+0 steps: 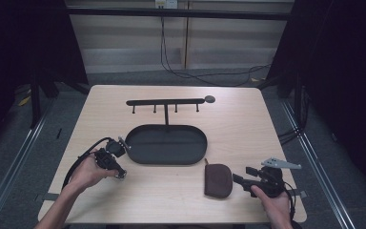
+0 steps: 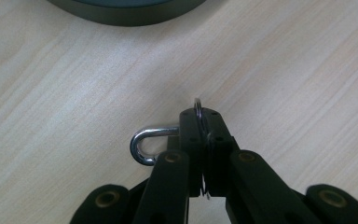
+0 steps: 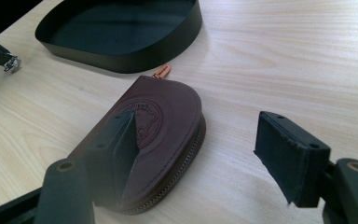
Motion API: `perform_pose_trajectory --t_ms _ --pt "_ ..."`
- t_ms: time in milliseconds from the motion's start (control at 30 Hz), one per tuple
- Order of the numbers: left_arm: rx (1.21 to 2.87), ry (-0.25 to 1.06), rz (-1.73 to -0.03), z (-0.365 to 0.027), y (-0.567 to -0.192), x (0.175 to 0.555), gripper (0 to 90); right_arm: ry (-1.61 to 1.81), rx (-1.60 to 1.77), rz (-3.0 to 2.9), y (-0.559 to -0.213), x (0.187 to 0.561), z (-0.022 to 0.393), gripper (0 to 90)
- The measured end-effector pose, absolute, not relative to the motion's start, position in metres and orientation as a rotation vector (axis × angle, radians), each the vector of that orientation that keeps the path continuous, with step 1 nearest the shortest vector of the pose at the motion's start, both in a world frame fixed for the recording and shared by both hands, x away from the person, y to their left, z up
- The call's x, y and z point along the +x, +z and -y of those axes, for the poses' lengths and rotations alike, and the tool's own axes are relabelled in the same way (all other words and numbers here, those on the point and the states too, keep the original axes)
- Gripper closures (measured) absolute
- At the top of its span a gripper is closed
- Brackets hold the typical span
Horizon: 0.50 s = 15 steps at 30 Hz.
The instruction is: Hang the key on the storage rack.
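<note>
- Key ring (image 2: pixel 198 108) with a silver hook-shaped clasp (image 2: pixel 144 145): pinched between the left gripper's (image 2: pixel 204 122) jaws, clamped together on it, low over the table (image 1: pixel 248 124) just in front of the black oval tray (image 1: pixel 167 144), near its left end.
- Clasp sticks out sideways from the jaws.
- Brown leather zip pouch (image 3: pixel 154 140): flat on the table just in front of the tray's right end, small tan zip pull (image 3: pixel 161 71) toward the tray.
- Right gripper (image 3: pixel 205 149): jaws apart, one over the pouch, the other off it.
- Black hook rack (image 1: pixel 167 102): rises behind the tray.

Black claws (image 1: pixel 119 172) (image 1: pixel 240 177) with brass-coloured pivot screws — black trailing cables — bare forearms
</note>
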<state>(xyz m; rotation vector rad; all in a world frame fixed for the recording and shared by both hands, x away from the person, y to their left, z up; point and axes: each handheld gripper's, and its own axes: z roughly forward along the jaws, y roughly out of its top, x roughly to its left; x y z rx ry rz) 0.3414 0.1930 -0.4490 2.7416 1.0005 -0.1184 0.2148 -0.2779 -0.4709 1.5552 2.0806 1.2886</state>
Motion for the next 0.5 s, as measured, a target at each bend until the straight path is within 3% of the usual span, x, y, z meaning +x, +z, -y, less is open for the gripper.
perform_pose_trajectory --t_ms 500 --pt "2.768 -0.073 -0.881 -0.197 -0.414 0.339 88.9 1.279 1.545 -2.085 -0.471 0.214 0.277 29.7"
